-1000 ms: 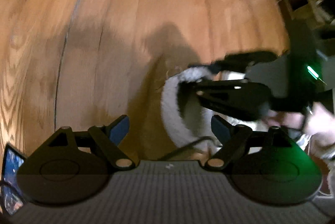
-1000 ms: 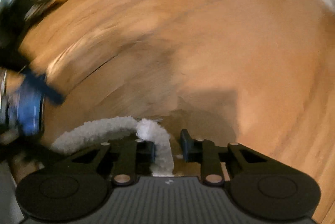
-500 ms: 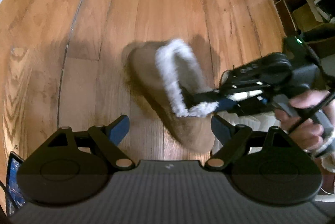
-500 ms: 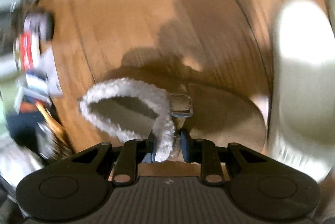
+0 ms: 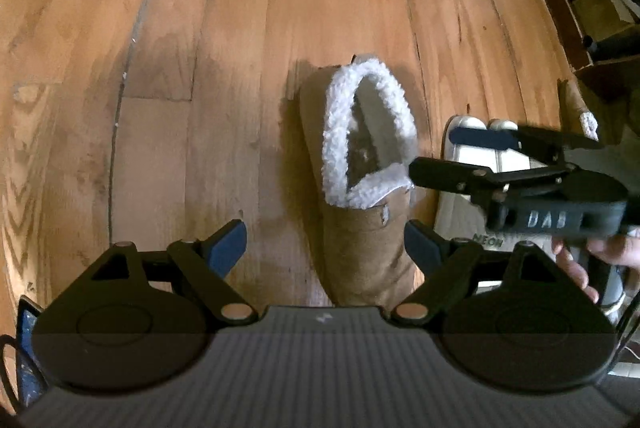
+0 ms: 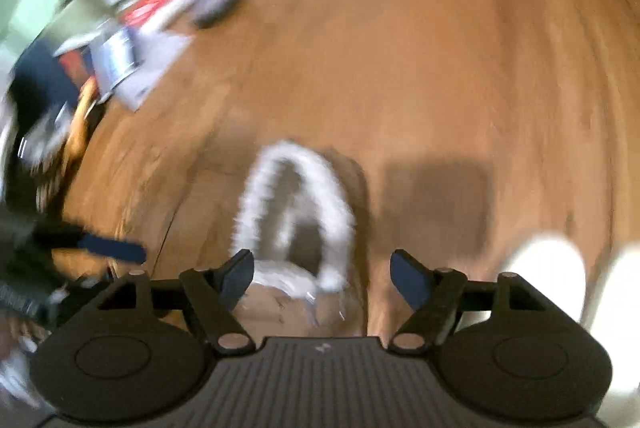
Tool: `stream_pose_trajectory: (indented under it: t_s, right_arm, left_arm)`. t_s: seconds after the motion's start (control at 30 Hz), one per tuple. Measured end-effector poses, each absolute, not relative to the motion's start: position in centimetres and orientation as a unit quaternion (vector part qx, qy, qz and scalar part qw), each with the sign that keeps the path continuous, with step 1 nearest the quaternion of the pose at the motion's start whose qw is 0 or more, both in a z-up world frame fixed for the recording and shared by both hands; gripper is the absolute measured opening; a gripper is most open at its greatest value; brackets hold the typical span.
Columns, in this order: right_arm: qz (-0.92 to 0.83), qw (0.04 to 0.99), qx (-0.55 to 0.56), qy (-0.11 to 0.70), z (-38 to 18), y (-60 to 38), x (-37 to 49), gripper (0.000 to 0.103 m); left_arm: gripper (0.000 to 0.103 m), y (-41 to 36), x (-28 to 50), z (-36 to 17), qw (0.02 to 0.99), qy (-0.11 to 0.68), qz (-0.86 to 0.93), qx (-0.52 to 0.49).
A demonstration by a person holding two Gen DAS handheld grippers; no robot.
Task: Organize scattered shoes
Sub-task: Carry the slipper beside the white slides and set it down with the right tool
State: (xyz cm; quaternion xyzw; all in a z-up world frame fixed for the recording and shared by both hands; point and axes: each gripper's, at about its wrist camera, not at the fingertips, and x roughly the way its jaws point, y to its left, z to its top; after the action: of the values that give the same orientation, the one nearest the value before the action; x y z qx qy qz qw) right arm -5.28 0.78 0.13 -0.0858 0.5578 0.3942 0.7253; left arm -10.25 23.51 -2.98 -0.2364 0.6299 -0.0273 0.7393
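Slipper (image 5: pixel 362 187) lies on floor (image 5: pixel 240 27), long axis running away from left gripper (image 5: pixel 325 240), whose jaws are spread, empty. Right gripper (image 6: pixel 322 274) jaws just opened off fleece cuff, nothing pinched

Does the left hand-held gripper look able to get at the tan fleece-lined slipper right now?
Probably yes: the left hand-held gripper is open right over the tan fleece-lined slipper, nothing between; the right hand-held gripper has just opened beside it.

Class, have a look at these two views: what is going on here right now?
A person with a gripper in each hand is tidying shoes on a wooden floor. The right gripper has just been opening and now stands open, no longer pinching the fleece collar of the tan slipper, which lies on the floor beside a pair of white shoes. The left gripper hangs open over the slipper, holding nothing.
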Motion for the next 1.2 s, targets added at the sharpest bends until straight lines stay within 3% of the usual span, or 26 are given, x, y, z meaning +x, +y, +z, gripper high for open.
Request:
stream_pose_trajectory:
  t_s: [0.13,0.17,0.2,0.23,0.33,0.73,0.83,1.03,1.2]
  right_arm:
    - [0.333,0.750,-0.097,0.564,-1.3,2.9,-3.3,0.061]
    - [0.322,0.747,-0.098,0.573,-1.9,3.3,-2.8,0.048]
    - [0.315,0.734,-0.092,0.595,-2.9,3.6,-2.1,0.025]
    - [0.311,0.720,-0.081,0.615,-3.9,3.6,-1.5,0.013]
    - [0.307,0.722,-0.075,0.616,-3.8,2.7,-1.7,0.010]
    - [0.240,0.730,-0.065,0.637,-1.6,-2.7,-0.5,0.012]
    - [0.217,0.731,-0.045,0.646,-2.1,-4.6,0.3,0.044]
    - [0.240,0.755,0.118,0.599,0.6,-12.6,1.1,0.050]
    - [0.182,0.780,0.190,0.568,4.5,-22.7,0.2,0.064]
  left_arm:
    - [0.086,23.1,-10.0,-3.8,0.733,0.638,-0.034,-0.235]
    - [0.086,23.1,-9.9,-4.0,0.731,0.639,-0.036,-0.235]
    - [0.086,23.0,-9.9,-4.1,0.731,0.640,-0.036,-0.235]
    - [0.086,23.0,-9.8,-4.2,0.730,0.642,-0.035,-0.233]
    - [0.086,22.2,-9.9,-3.6,0.743,0.637,-0.038,-0.200]
    - [0.086,18.6,-9.2,-3.0,0.740,0.644,-0.076,-0.180]
    - [0.086,17.6,-9.1,-3.1,0.737,0.647,-0.082,-0.176]
    - [0.086,13.3,-7.0,-1.8,0.746,0.653,-0.088,-0.098]
    - [0.086,6.6,-3.5,1.1,0.765,0.625,-0.152,-0.029]
